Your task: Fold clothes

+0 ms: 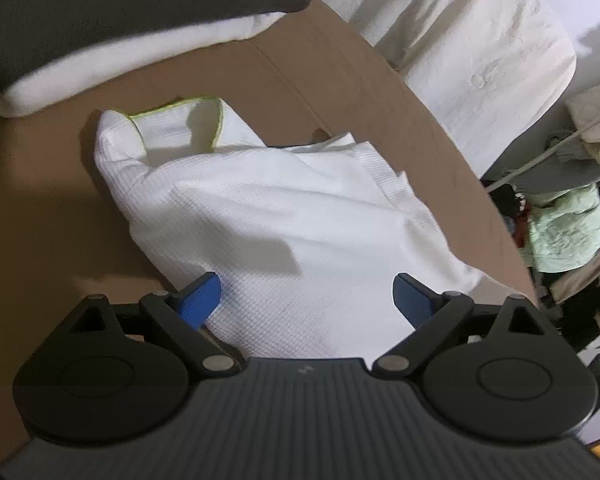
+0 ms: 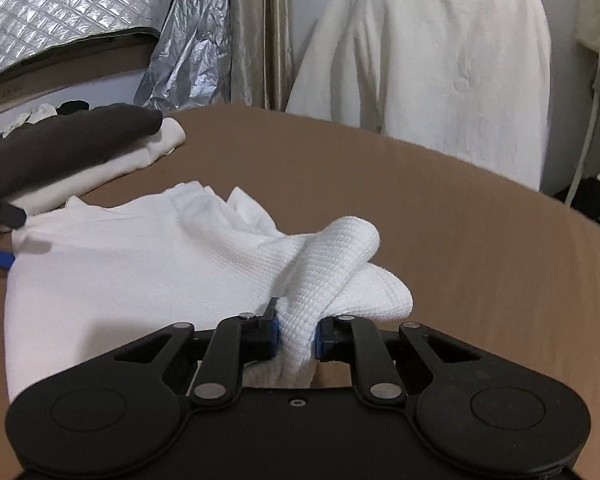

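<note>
White waffle-knit shirt (image 1: 284,216) is lying half-bundled on the brown table (image 1: 340,80), its long axis running from the green-trimmed collar (image 1: 176,120) at the far end back toward the grippers. The right gripper (image 2: 296,334) is pinching a bunched near-right fold directly ahead of it. The left gripper (image 1: 306,300) is hovering spread wide over the near hem.

Dim indoor light falls from above; the white garment (image 1: 284,216) glares, nearly blown out. Soft shadows lie on the brown table (image 2: 460,240). Fisheye bending curves the edges; corners darken and blur slightly.
</note>
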The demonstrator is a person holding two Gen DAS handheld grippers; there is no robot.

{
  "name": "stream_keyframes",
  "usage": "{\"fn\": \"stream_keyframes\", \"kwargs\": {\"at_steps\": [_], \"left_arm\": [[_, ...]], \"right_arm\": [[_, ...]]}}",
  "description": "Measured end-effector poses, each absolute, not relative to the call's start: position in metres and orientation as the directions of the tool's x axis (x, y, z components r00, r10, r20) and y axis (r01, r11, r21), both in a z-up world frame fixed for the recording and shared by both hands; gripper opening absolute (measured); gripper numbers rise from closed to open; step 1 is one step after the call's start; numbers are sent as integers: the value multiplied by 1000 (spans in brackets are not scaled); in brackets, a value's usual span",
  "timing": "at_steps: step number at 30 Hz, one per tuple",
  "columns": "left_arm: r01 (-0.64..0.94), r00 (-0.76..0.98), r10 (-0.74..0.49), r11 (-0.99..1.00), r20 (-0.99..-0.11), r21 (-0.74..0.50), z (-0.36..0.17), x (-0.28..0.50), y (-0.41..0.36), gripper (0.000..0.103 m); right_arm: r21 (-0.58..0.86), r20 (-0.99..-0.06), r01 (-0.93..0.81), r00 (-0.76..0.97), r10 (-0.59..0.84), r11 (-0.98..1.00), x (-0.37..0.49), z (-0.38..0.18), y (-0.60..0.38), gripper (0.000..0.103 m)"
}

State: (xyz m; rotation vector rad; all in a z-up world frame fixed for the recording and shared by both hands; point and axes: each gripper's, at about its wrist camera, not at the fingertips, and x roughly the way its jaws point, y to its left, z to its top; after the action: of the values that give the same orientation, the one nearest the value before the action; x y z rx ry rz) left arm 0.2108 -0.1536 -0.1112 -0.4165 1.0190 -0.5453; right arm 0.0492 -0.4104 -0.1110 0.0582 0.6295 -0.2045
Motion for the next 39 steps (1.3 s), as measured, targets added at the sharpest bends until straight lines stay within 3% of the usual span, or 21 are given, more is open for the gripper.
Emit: {"fn": "stream_keyframes", "kwargs": {"at_steps": [5, 7, 10, 11, 13, 15, 21, 25, 28, 34, 39], "left_arm": [[249, 383, -615, 787, -689, -564, -117, 211, -161, 102], [243, 369, -602, 798, -708, -551, -125, 212, -168, 103], [262, 382, -548, 836, -744, -482, -130, 210, -183, 103], [268, 387, -530, 848, -754, -458, -132, 210, -188, 103], [279, 397, -493, 869, -774, -409, -135, 209, -198, 103], [283, 407, -461, 885, -789, -371, -138, 208, -206, 103], [216, 385, -512, 859, -768, -465, -136, 215, -190, 103], [181, 368, -556, 829, -745, -529, -133, 219, -174, 103], [89, 410, -571, 801, -711, -592, -132, 219, -153, 103], [24, 437, -465, 861, -770, -507, -135, 227, -139, 103], [50, 368, -529, 833, -765, -552, -158, 238, -148, 103]], "right_arm": [[10, -606, 194, 782, -148, 981, 53, -115, -412, 20], [2, -636, 170, 761, -130, 985, 55, -121, -415, 38], [21, -673, 181, 730, -120, 983, 56, -134, -422, 54], [69, -675, 198, 731, -100, 978, 54, -137, -427, 56], [183, -678, 242, 733, -56, 953, 49, -143, -440, 71], [281, -683, 291, 730, -23, 915, 45, -150, -453, 80], [433, -682, 327, 728, 68, 840, 25, -156, -465, 80], [557, -667, 275, 711, 224, 784, 12, -166, -454, 81], [565, -675, 215, 677, 296, 797, 8, -169, -429, 81], [696, -614, 147, 629, 477, 703, 10, -183, -398, 83], [714, -593, 152, 652, 474, 684, 18, -194, -385, 84]]}}
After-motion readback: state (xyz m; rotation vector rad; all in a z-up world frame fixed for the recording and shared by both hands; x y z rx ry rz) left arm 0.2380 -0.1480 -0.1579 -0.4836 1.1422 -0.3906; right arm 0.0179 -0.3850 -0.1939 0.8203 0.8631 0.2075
